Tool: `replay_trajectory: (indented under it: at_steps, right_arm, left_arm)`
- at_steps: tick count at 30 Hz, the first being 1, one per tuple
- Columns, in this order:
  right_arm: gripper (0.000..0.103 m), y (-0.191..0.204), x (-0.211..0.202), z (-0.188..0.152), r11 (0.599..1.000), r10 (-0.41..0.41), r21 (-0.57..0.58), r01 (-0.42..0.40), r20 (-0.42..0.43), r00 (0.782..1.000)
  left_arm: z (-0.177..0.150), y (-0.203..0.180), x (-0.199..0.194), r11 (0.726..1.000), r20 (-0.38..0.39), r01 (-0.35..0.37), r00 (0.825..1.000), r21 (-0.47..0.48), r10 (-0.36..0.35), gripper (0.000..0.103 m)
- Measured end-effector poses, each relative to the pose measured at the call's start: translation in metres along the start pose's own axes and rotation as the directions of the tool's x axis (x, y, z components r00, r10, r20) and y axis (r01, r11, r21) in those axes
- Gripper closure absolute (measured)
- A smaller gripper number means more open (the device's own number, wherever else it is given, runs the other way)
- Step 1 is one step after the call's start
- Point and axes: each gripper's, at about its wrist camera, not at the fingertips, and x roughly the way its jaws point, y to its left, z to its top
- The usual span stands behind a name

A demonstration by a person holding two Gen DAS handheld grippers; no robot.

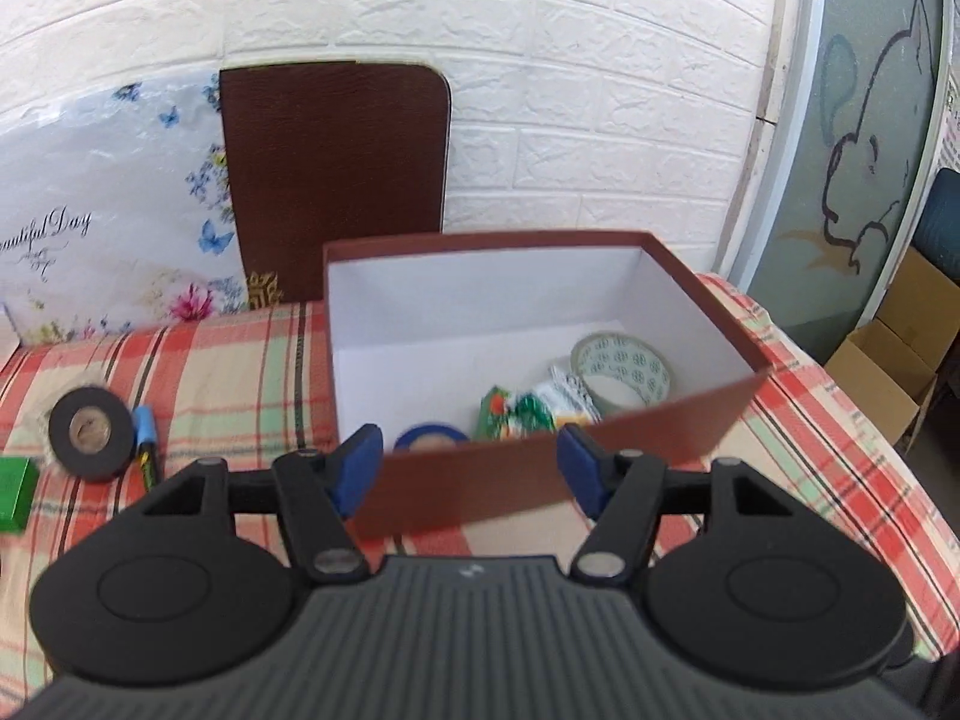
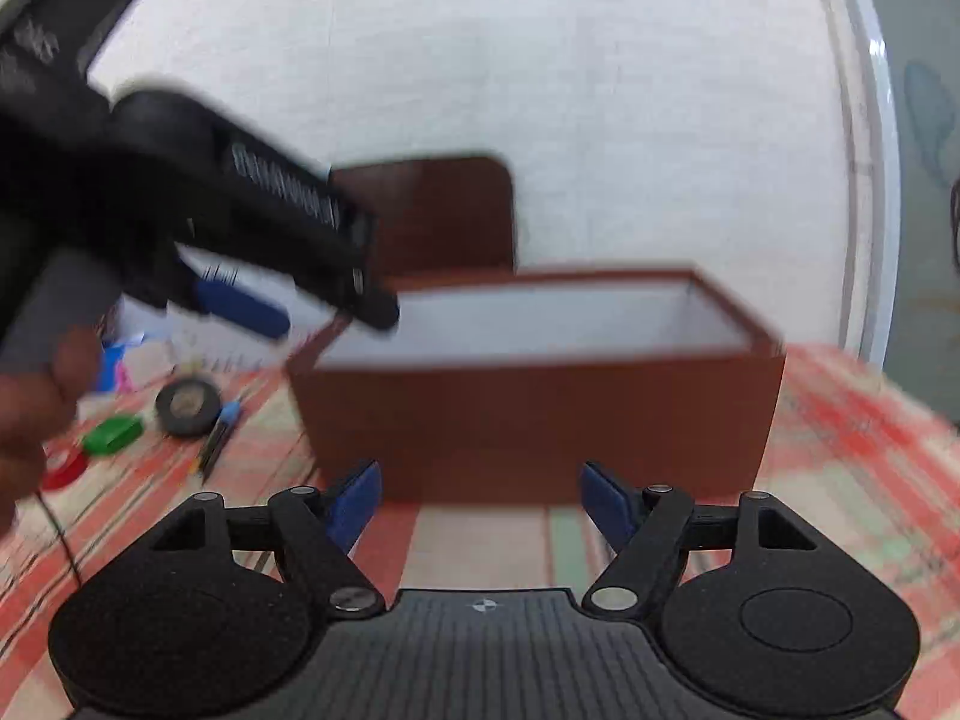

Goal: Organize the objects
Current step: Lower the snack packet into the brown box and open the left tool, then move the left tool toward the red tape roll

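A brown box [image 1: 660,420] with a white inside stands on the plaid cloth; it also shows in the right wrist view [image 2: 540,420]. Inside it lie a printed tape roll [image 1: 624,369], a blue tape roll [image 1: 429,437] and green-orange packets [image 1: 516,414]. My left gripper [image 1: 469,468] is open and empty, just above the box's near wall. It appears in the right wrist view [image 2: 288,300] over the box's left corner. My right gripper [image 2: 480,498] is open and empty, in front of the box. A black tape roll [image 1: 90,432], a blue marker [image 1: 146,447] and a green box [image 1: 15,495] lie left of the box.
A brown lid [image 1: 336,180] and a floral bag [image 1: 102,228] lean on the white brick wall behind. A red ring [image 2: 63,471] lies at the far left. Cardboard boxes [image 1: 894,360] stand on the floor beyond the table's right edge.
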Motion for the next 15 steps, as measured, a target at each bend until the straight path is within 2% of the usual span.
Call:
replay_trajectory:
  at_steps: [3,5,10,12,15]
  right_arm:
    - [0.034,0.001,-0.007,-0.02,1.0,0.005,0.025,-0.003,-0.083,0.997]
    - [0.035,0.008,-0.023,-0.026,0.999,-0.001,0.047,0.005,-0.098,0.995]
    - [0.036,0.005,-0.043,-0.01,0.986,-0.083,0.139,0.091,-0.064,0.994]
    - [0.035,0.008,-0.049,-0.001,0.984,-0.083,0.157,0.089,-0.043,0.996]
    - [0.036,0.028,-0.047,0.003,0.993,-0.055,0.1,0.06,-0.054,0.997]
  left_arm:
    - [-0.016,0.004,-0.015,1.0,-0.025,-0.006,1.0,0.0,0.006,0.037]
    - [-0.026,0.007,-0.021,1.0,-0.043,-0.027,0.999,0.008,0.028,0.037]
    - [-0.044,0.029,-0.033,0.997,-0.078,-0.076,0.994,-0.026,0.074,0.036]
    - [-0.05,0.042,-0.037,0.994,-0.081,-0.102,0.992,-0.046,0.098,0.036]
    - [-0.06,0.062,-0.042,0.987,-0.088,-0.139,0.987,-0.076,0.133,0.036]
